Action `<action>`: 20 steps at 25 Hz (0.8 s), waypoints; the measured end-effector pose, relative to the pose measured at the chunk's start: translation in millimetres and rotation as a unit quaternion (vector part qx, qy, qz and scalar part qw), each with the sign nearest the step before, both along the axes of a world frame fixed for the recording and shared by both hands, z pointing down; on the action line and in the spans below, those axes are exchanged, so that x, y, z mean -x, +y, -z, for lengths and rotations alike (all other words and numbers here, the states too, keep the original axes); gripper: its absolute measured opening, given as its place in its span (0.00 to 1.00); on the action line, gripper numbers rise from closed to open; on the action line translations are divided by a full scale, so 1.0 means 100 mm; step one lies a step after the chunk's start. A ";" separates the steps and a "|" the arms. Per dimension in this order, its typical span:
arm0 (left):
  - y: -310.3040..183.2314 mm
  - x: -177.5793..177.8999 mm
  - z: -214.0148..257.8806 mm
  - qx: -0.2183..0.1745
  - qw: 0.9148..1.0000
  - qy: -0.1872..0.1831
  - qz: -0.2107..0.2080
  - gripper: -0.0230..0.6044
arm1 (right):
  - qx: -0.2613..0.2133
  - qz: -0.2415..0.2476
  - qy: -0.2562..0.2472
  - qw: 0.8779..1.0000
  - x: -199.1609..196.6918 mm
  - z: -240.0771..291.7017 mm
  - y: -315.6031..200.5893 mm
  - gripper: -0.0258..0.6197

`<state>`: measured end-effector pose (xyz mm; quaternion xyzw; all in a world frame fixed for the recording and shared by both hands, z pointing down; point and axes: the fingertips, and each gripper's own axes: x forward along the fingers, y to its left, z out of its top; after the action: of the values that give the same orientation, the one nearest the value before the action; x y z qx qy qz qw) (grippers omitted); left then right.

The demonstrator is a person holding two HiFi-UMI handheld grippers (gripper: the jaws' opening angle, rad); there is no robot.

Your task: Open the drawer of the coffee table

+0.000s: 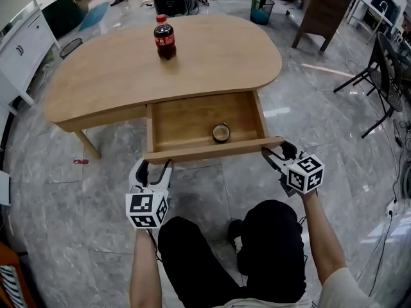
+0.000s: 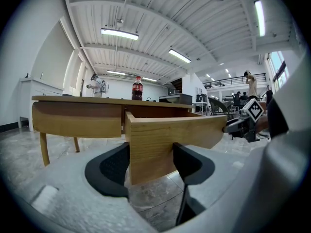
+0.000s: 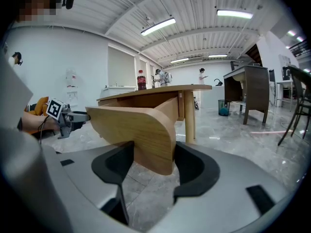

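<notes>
My left gripper's (image 1: 154,167) jaws clamp the drawer (image 1: 212,150) front at its 9 o'clock end, and my right gripper's (image 1: 277,153) jaws clamp the 3 o'clock end. The drawer stands pulled out of the wooden surface (image 1: 218,63), with a small round tin (image 1: 221,132) inside. A cola bottle (image 1: 165,38) stands at 12 o'clock. Around it lies a grey marble floor (image 1: 64,191), with a teal bin (image 1: 261,9) toward 1 o'clock.
</notes>
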<state>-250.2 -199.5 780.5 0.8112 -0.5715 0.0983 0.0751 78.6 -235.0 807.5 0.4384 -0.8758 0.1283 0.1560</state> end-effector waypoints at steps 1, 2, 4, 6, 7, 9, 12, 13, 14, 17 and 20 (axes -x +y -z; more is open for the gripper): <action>0.00 0.00 -0.01 0.001 1.000 0.000 0.000 0.47 | 0.001 0.000 0.001 1.000 0.00 -0.01 0.00 0.45; 0.00 0.00 -0.03 0.001 1.000 -0.001 0.000 0.47 | 0.002 0.000 0.000 1.000 0.00 -0.02 0.00 0.45; 0.00 -0.01 -0.04 0.001 1.000 0.000 0.000 0.47 | 0.000 0.000 -0.005 1.000 -0.01 -0.04 0.00 0.45; 0.00 -0.01 -0.04 -0.001 1.000 0.000 0.000 0.47 | -0.004 0.001 -0.009 1.000 -0.01 -0.04 0.01 0.45; 0.00 -0.01 -0.03 -0.003 1.000 0.001 0.000 0.47 | -0.006 0.001 -0.010 1.000 -0.01 -0.03 0.01 0.45; 0.00 -0.02 -0.03 -0.007 1.000 0.000 -0.001 0.47 | -0.008 0.003 -0.010 1.000 -0.02 -0.03 0.00 0.45; 0.01 -0.02 -0.04 -0.013 1.000 -0.002 -0.001 0.47 | -0.012 0.005 -0.009 1.000 -0.02 -0.04 0.00 0.45; 0.01 -0.02 -0.04 -0.014 1.000 -0.003 0.000 0.47 | -0.014 0.005 -0.010 1.000 -0.02 -0.04 0.00 0.45; 0.01 -0.02 -0.04 -0.014 1.000 -0.003 0.001 0.47 | -0.017 0.004 -0.010 1.000 -0.02 -0.04 0.00 0.45; 0.01 0.00 -0.04 -0.007 1.000 -0.002 0.003 0.47 | -0.021 0.001 -0.016 1.000 -0.02 -0.04 0.01 0.45; 0.04 0.02 -0.04 -0.002 1.000 0.013 0.012 0.47 | -0.019 -0.005 -0.025 0.999 -0.07 -0.04 0.04 0.45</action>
<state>-252.3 -195.3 784.5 0.8058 -0.5802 0.0857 0.0817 85.8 -231.1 811.4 0.4427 -0.8793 0.1236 0.1247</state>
